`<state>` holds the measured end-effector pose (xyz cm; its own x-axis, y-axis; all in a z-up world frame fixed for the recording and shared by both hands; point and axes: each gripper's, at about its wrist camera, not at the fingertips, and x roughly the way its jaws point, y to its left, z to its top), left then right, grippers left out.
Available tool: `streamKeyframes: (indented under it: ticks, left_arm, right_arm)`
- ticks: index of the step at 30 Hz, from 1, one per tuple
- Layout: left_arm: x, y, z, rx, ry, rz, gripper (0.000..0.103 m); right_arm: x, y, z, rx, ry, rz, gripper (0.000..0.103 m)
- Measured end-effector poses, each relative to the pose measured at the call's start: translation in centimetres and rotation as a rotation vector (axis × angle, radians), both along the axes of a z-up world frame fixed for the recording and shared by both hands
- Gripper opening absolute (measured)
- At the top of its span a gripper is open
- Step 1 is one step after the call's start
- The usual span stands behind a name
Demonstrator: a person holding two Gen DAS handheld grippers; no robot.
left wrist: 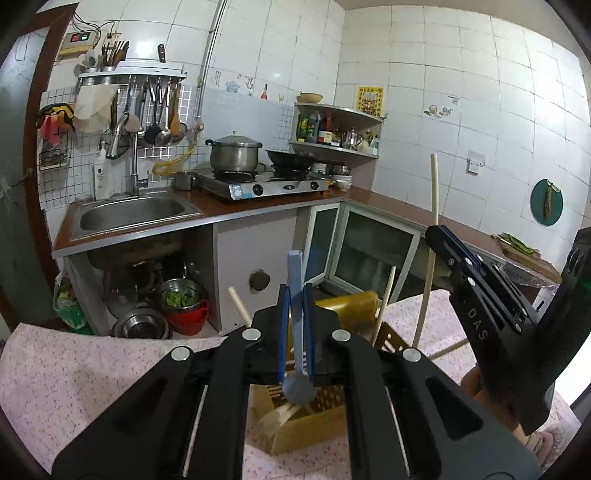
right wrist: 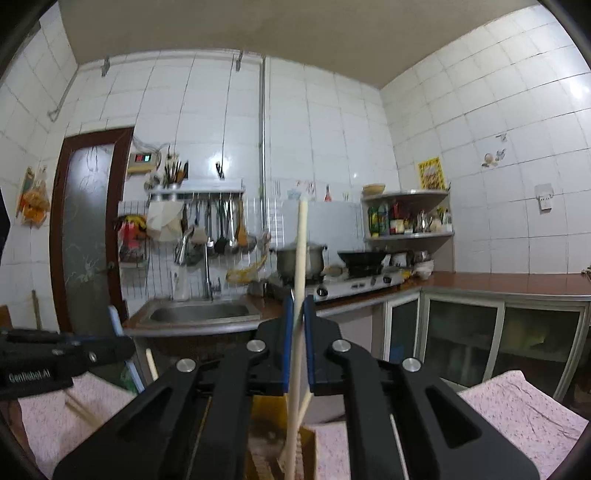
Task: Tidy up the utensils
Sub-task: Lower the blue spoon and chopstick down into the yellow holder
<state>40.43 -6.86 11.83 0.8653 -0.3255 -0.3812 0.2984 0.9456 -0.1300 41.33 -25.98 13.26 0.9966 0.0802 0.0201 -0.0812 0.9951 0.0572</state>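
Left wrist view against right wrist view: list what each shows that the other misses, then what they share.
Only the left wrist view shows the blue spoon's bowl in the left gripper, and the bowls under the counter. Only the right wrist view shows the ceiling and door. Both show the right gripper clamping the wooden chopstick, plus the yellow holder, sink and stove.

I've got my left gripper (left wrist: pixel 295 295) pinched on a blue spoon (left wrist: pixel 296 325) above the yellow basket (left wrist: pixel 317 417), right gripper (left wrist: pixel 434 236) clamping a chopstick (left wrist: pixel 433 221).

Pink floral-cloth table (left wrist: pixel 74 369) bears yellow slotted utensil basket (left wrist: pixel 317 417).
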Motion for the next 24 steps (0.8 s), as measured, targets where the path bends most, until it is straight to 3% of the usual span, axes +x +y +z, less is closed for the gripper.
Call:
streamKeyframes:
  ticks: [6, 14, 24]
  left_arm:
    - [0.1, 0.5, -0.7, -0.012, 0.056, -0.004, 0.005]
    - [-0.1, -0.4, 0.4, 0.018, 0.018, -0.016, 0.005]
    - [1.0, -0.3, -1.3, 0.059, 0.078, -0.020, 0.006]
  right_arm:
    - [-0.5, -0.8, -1.1, -0.029, 0.071, 0.012, 0.004]
    - [0.0, -1.5, 0.5, 0.020, 0.059, 0.055, 0.001]
    - [-3.1, -3.2, -1.7, 0.040, 0.121, 0.072, 0.003]
